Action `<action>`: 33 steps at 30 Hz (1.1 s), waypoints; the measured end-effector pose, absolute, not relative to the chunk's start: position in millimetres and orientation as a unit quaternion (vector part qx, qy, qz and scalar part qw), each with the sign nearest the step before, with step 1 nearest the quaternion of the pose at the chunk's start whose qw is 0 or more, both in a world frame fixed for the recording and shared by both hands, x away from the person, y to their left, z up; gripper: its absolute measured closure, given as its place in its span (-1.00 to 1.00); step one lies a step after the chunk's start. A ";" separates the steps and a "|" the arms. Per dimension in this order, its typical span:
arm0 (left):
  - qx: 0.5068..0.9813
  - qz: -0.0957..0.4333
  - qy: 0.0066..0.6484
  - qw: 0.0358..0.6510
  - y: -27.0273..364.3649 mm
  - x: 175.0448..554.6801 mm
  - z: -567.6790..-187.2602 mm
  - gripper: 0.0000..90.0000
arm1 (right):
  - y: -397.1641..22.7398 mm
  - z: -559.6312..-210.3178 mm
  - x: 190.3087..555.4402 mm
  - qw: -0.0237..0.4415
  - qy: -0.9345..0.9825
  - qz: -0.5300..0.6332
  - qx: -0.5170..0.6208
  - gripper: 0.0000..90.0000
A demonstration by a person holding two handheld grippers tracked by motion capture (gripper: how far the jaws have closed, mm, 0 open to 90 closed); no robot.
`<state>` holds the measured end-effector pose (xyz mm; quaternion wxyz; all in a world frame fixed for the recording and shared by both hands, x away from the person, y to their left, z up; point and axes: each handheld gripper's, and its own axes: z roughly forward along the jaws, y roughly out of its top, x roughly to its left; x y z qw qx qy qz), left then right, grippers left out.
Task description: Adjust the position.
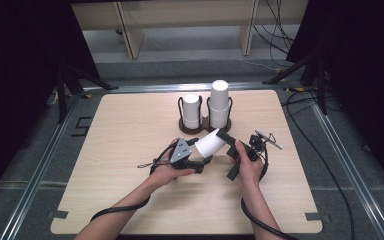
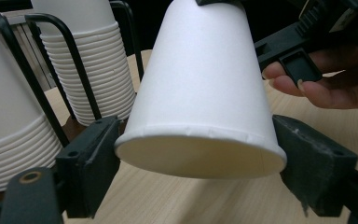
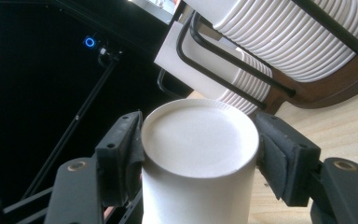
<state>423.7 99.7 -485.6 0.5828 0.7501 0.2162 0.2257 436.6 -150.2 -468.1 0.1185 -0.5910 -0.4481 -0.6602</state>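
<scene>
The fingers (image 3: 121, 158) of the right gripper (image 1: 228, 141) are closed on the base end of a white paper cup (image 1: 211, 143), one pad at each side of its flat bottom. The fingers (image 2: 91, 158) of the left gripper (image 1: 198, 159) stand at a middling width about the cup's rolled rim, touching it or very nearly so on both sides. The cup is held tilted above the worktop (image 1: 130, 130), between the two hands and just in front of the cup holder (image 1: 205, 122), where two stacks of cups (image 1: 219, 102) stand.

A handover, or a pulling apart of nested cups, appears to be in hand; whether more than one cup is gripped cannot be told. The rim should be pinched lightly and evenly, since thin paper is easily crushed out of round. The base grip is best kept until the rim is seen to be firmly taken. Any pull should be made straight along the cup's axis, without twisting, and away from the nearby stacks.
</scene>
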 end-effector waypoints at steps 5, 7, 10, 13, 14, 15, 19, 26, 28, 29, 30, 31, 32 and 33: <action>0.751 0.231 0.210 0.582 102.0 424.1 -484.9 -0.50 | -150.8 -468.5 437.5 0.102 -0.462 -0.664 -0.579 -0.23; 0.751 0.231 0.209 0.583 102.9 423.7 -484.8 -0.48 | -150.6 -467.6 437.3 0.105 -0.462 -0.662 -0.580 -0.23; 0.747 0.231 0.206 0.588 103.7 423.6 -484.8 -0.46 | -150.5 -466.7 437.0 0.108 -0.463 -0.663 -0.579 -0.24; 0.754 0.232 0.206 0.579 105.2 422.8 -483.6 -0.45 | -149.7 -466.5 436.9 0.108 -0.462 -0.662 -0.580 -0.24; 0.753 0.232 0.206 0.581 105.4 422.9 -483.3 -0.45 | -150.1 -467.2 437.5 0.096 -0.469 -0.664 -0.575 -0.24; 0.753 0.232 0.206 0.581 105.5 422.9 -483.0 -0.45 | -149.5 -465.9 436.6 0.109 -0.463 -0.664 -0.577 -0.24; 0.754 0.229 0.207 0.580 106.2 422.9 -482.2 -0.44 | -149.0 -466.4 437.7 0.096 -0.469 -0.667 -0.571 -0.25; 0.753 0.218 0.205 0.586 107.4 423.4 -480.1 -0.42 | -148.6 -462.3 437.4 0.076 -0.482 -0.658 -0.573 -0.30; 0.758 0.216 0.206 0.580 108.6 422.6 -479.4 -0.42 | -149.7 -462.0 437.5 0.057 -0.493 -0.659 -0.565 -0.30; 0.758 0.216 0.206 0.580 108.9 422.6 -479.4 -0.42 | -150.1 -462.7 438.1 0.045 -0.496 -0.663 -0.559 -0.30; 0.759 0.215 0.206 0.579 109.2 422.6 -479.2 -0.41 | -150.3 -461.2 437.4 0.046 -0.495 -0.663 -0.559 -0.30; 0.760 0.215 0.206 0.578 109.5 422.6 -478.9 -0.41 | -150.6 -460.5 437.4 0.043 -0.496 -0.664 -0.558 -0.30; 0.760 0.215 0.205 0.577 109.7 422.7 -478.5 -0.41 | -151.3 -459.3 437.3 0.042 -0.498 -0.663 -0.557 -0.30; 0.762 0.216 0.205 0.575 110.3 422.9 -478.2 -0.41 | -151.7 -458.3 436.7 0.041 -0.498 -0.663 -0.557 -0.31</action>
